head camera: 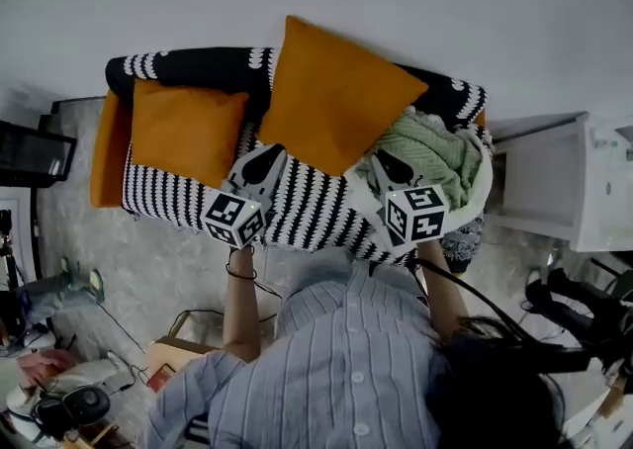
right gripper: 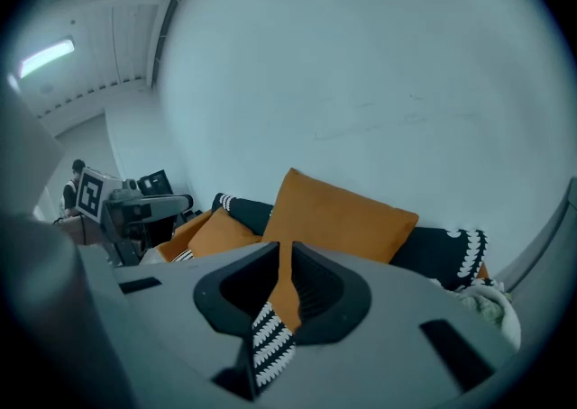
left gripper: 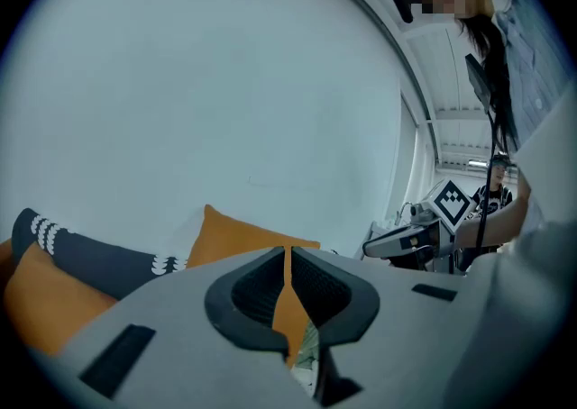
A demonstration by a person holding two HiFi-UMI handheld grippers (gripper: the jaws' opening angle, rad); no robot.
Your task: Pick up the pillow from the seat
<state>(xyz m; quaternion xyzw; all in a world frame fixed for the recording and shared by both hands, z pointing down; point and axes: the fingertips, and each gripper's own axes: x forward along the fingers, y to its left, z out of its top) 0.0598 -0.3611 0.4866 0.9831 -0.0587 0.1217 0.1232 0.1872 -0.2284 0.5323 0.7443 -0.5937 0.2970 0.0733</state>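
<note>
A large orange pillow (head camera: 336,91) is tilted up in front of the back of the black-and-white sofa (head camera: 307,208). My left gripper (head camera: 265,155) is shut on its lower left edge, and my right gripper (head camera: 382,164) is shut on its lower right edge. In the left gripper view a strip of orange fabric is pinched between the closed jaws of the left gripper (left gripper: 288,259), and the pillow (left gripper: 239,238) rises behind them. The right gripper view shows the right gripper (right gripper: 283,259) also pinching orange fabric, with the pillow (right gripper: 338,218) just beyond.
A second orange pillow (head camera: 186,131) leans on the sofa's left side, with another orange cushion (head camera: 107,145) at the armrest. A green blanket (head camera: 430,152) is piled at the right end. A white shelf unit (head camera: 549,180) stands to the right. Clutter and headphones (head camera: 74,407) lie bottom left.
</note>
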